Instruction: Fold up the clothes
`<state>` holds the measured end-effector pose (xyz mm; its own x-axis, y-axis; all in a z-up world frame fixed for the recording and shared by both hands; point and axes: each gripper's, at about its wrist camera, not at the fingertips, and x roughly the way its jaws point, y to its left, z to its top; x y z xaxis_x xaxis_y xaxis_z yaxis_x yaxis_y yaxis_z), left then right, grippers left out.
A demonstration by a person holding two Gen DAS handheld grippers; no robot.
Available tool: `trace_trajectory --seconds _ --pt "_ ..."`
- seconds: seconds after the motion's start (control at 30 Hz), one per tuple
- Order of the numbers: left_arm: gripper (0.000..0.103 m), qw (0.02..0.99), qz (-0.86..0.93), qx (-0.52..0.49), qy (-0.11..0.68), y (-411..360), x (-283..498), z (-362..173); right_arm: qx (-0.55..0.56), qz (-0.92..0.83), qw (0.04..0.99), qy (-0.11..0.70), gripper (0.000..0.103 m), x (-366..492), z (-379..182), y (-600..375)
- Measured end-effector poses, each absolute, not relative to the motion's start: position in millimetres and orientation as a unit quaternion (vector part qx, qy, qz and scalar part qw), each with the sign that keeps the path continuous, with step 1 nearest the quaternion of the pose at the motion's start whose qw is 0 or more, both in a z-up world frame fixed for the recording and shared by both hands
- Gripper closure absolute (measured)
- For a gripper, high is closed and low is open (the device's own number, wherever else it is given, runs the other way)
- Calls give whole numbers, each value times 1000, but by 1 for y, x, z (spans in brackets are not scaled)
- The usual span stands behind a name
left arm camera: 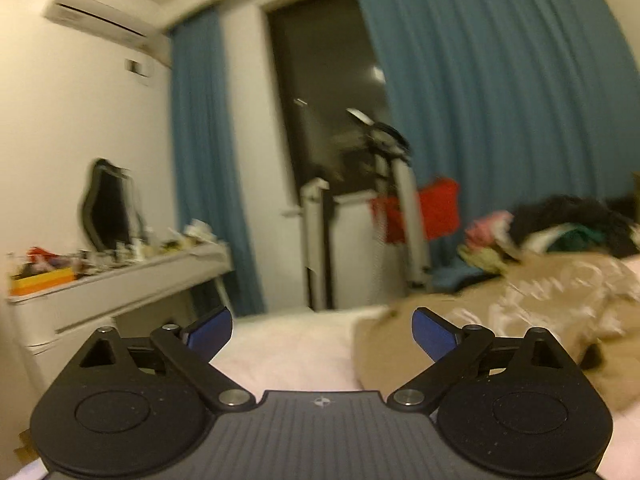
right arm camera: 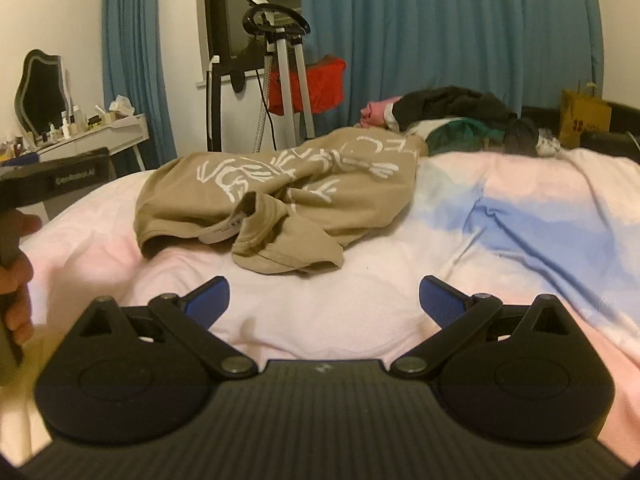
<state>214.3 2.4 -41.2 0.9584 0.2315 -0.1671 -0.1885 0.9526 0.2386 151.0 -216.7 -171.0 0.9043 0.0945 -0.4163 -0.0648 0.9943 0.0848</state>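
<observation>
A crumpled tan T-shirt with a white print (right arm camera: 280, 196) lies on the pink and blue bedsheet (right arm camera: 500, 240), its collar and label facing me. My right gripper (right arm camera: 324, 300) hovers open just in front of the shirt, nothing between its blue pads. In the left wrist view the same tan shirt (left arm camera: 520, 312) sits to the right, and my left gripper (left arm camera: 322, 334) is open and empty above the bed's left part. The left gripper's body, held by a hand (right arm camera: 16, 280), shows at the left edge of the right wrist view.
A heap of other clothes (right arm camera: 460, 120), black, green and pink, lies at the far side of the bed. A white dresser (right arm camera: 100, 132) with a mirror and bottles stands left. An exercise machine (right arm camera: 280, 60), a red item and blue curtains stand behind. A yellow paper bag (right arm camera: 584, 116) sits far right.
</observation>
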Motion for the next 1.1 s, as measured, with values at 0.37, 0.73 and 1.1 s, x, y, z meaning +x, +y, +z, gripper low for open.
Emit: trace_trajectory --seconds 0.37,0.73,1.1 --pt "5 960 34 180 210 -19 241 -111 49 24 971 232 0 139 -162 -218" --pt "4 973 186 83 104 13 263 -87 85 39 959 266 0 158 -187 -222" --pt "4 984 108 82 113 28 220 -65 104 31 958 267 0 162 -187 -228"
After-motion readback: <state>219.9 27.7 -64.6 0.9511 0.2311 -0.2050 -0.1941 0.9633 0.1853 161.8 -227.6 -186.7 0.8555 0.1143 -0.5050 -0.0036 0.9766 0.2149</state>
